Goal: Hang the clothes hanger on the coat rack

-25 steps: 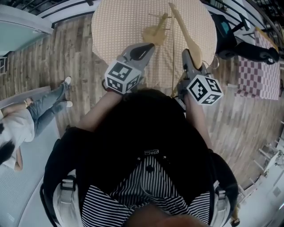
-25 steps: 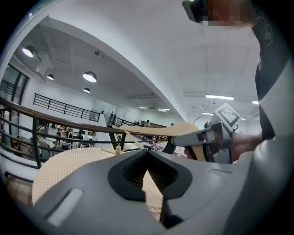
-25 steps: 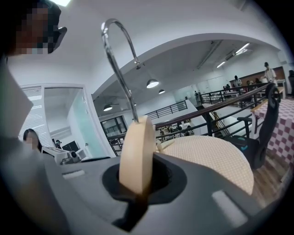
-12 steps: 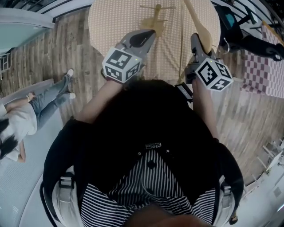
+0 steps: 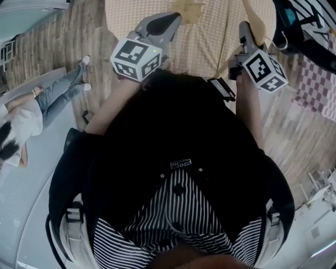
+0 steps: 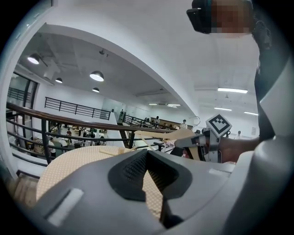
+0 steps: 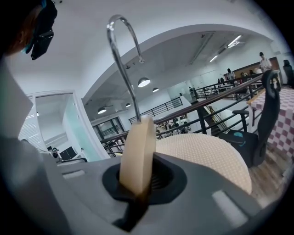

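Note:
A wooden clothes hanger (image 7: 138, 151) with a metal hook (image 7: 121, 50) stands upright in my right gripper (image 7: 140, 186), which is shut on its wood. In the head view that right gripper (image 5: 245, 29) reaches over the near right edge of a round table with a beige dotted cloth (image 5: 205, 37). My left gripper (image 5: 163, 22) is over the table's near left, shut and empty; its own view shows the left gripper (image 6: 147, 156) tips meeting. A small wooden rack (image 5: 186, 8) stands on the table ahead, cut off by the top edge. The left gripper view also catches the hanger (image 6: 170, 134) at the right.
A black office chair (image 5: 304, 26) stands right of the table, with a checked cloth (image 5: 315, 89) beyond it. A person (image 5: 21, 126) sits at the left on the wooden floor's edge. A dark railing (image 6: 69, 124) runs behind the table.
Both grippers have moved forward over the table, the right one carrying the hanger further. The wooden rack has slid up to the top edge of the head view.

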{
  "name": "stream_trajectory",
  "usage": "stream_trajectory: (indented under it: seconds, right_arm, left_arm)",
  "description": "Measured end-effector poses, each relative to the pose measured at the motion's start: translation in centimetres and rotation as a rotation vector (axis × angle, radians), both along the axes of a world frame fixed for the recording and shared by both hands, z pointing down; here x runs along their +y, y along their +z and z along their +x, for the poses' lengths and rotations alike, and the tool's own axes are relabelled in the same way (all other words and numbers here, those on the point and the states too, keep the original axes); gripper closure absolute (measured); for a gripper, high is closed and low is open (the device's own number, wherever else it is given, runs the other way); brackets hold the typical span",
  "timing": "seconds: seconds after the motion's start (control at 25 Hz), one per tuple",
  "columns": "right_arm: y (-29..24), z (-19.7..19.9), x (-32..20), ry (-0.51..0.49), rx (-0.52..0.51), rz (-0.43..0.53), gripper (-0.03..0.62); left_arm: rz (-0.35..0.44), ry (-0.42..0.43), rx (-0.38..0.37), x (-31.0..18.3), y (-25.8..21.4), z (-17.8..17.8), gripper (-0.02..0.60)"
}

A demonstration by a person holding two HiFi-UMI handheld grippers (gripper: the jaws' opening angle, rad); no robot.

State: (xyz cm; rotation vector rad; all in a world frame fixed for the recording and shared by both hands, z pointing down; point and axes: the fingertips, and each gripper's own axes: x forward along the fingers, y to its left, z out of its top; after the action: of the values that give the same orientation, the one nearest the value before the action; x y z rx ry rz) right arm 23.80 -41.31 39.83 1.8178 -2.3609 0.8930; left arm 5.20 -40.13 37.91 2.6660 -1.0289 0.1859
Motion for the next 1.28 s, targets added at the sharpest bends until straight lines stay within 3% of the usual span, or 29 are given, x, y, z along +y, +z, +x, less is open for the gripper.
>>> stream_trajectory:
  seconds: [0.12,0.32,0.52,1.28]
  right_arm:
    - [-0.2,-0.1,-1.3,-0.007,0.011,0.004,0.592]
    - [0.4,1.0,-2.7,0.026,0.028,-0.023,0.594]
    - [1.3,0.3,-3.7,0.063,0.047,-0.044,0.594]
    - [5.0,1.4,-4.4,0.091,0.118,-0.11,0.593]
  left_arm:
    - [0.002,-0.021,-0.01,-1.5,-0.3,-0.9,0.578]
    - [-0.014,0.046,-0.002,-2.9,-0.4,1.3,0.578]
    - [-0.006,0.08,0.015,-4.5,-0.6,0.5,0.578]
    - [-0.039,0.074,0.012,-5.3,1.0,-0.6,0.578]
